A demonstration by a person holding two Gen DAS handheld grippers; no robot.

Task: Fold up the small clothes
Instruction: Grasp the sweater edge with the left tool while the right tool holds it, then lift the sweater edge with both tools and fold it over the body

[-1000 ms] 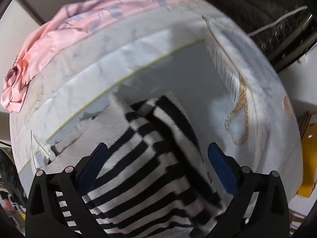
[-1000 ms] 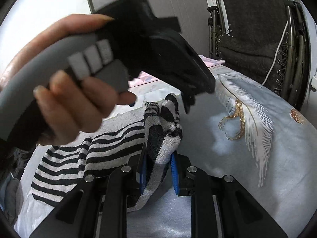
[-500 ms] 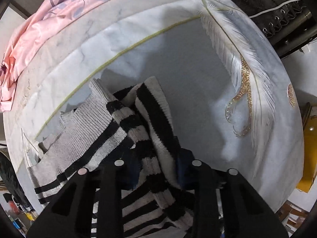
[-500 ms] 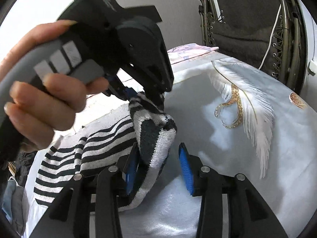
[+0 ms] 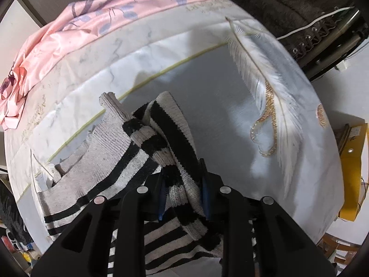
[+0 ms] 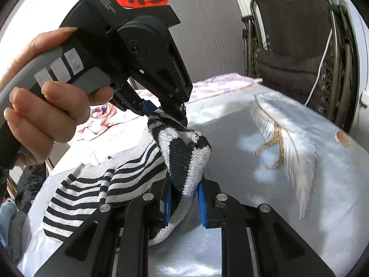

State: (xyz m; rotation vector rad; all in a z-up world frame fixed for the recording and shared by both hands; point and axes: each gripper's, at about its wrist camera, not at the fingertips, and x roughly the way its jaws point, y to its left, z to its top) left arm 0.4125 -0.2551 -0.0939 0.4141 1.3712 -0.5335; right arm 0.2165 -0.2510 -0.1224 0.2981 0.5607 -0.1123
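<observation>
Left gripper point(image 5: 183, 194), wide apart a second ago, is now closing on the striped sweater point(image 5: 129, 152) bunched between its pads; right gripper point(image 6: 184, 202) is closing on the same fold, lifting it off the bedsheet point(image 6: 288, 184) ahead. Fold starting.

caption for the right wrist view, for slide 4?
Both grippers, right and left, closing on a bunched striped sweater above a feather-print bedsheet.
</observation>
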